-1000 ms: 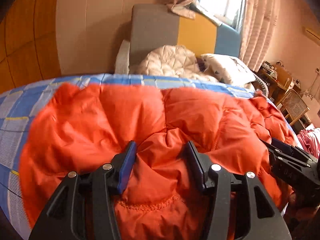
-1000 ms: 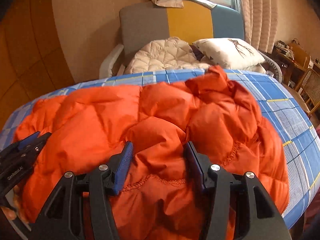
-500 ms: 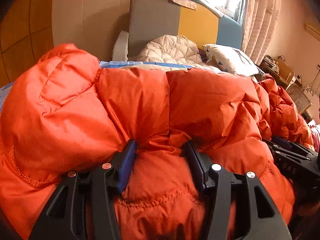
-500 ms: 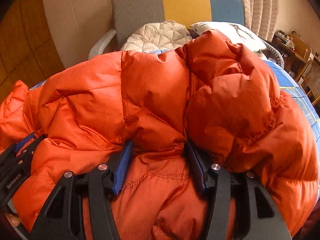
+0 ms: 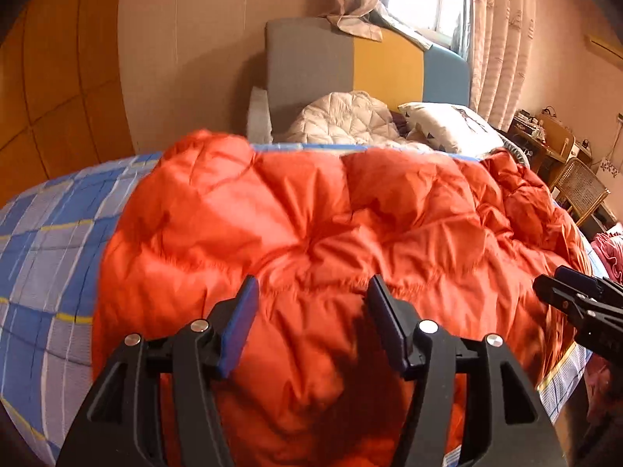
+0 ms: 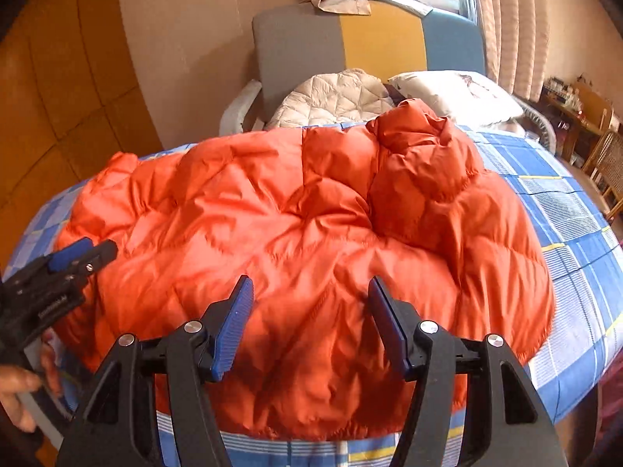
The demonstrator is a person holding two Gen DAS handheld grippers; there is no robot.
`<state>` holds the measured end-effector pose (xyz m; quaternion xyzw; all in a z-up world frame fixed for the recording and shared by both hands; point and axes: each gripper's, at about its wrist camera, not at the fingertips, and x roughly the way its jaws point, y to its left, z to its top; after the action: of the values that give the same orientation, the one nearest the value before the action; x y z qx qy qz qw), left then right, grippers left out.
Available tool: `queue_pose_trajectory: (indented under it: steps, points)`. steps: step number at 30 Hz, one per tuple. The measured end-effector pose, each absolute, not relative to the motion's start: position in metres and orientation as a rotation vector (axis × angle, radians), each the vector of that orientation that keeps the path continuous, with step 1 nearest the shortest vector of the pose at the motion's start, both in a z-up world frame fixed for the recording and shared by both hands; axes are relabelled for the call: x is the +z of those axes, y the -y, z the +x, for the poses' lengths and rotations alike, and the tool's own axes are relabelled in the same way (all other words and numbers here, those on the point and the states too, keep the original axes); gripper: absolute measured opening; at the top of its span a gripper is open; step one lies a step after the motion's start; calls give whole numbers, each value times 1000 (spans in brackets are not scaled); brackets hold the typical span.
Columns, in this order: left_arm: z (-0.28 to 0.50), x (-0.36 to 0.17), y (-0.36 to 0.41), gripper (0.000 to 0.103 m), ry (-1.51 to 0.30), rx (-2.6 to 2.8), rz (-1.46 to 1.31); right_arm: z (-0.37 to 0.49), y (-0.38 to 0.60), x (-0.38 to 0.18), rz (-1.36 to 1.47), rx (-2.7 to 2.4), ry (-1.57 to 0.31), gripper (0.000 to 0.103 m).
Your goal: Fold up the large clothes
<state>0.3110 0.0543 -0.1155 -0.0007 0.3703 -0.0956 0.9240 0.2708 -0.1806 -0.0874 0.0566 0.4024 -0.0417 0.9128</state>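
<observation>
- Orange down jacket (image 5: pixel 311 233) lies spread on a bed with a blue checked sheet (image 5: pixel 50 241), puffy and creased, quilted side up.
- Left wrist view: left gripper (image 5: pixel 311 311) sits over the near edge of the jacket. Jaws are opening; the blue pads stand apart with jacket fabric below the gap, and neither pad presses on the cloth. Released, not grasping.
- Right wrist view: right gripper (image 6: pixel 309 311) is in the same pose over the jacket's near hem. Jaws are opening, pads clear of the fabric. Nothing held.
- Each gripper shows up in the other's camera: the right one at the right edge of the left view, the left one at the left edge of the right view, just beside the jacket's edge.
- A hand (image 6: pixel 19 389) grips the left gripper's handle at the lower left of the right view.
- Jacket's right part is bunched into a raised lump (image 6: pixel 424 171) toward the far side; the rest lies flatter.
- In the right view the near hem reaches almost to the bed's front edge, with a strip of sheet showing below it.
- Behind the bed: a grey, yellow and blue headboard (image 5: pixel 366 66), a cream quilted cushion (image 5: pixel 346 120) and a white pillow (image 5: pixel 451 128).
- Curtains (image 5: pixel 502 39) and a bright window at upper right; a wicker chair (image 5: pixel 582 190) at far right.
</observation>
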Motion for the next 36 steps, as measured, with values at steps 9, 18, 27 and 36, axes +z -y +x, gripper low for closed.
queue_pose_trajectory:
  steps: [9,18,27,36]
  points:
    - [318,-144,-56,61,-789,-196,-16,293,186,-130,146,-97,-920,66]
    - [297,-123,-79,60,-744,-149,-74,273,195,-100,239,-87,-887,70]
    - [272,-114,-114,60,-709,-95,-100,218,214,-94,363,-94,-869,70]
    - [261,-120,-130,60,-702,-202,15,183,237,-107,488,-74,-907,70]
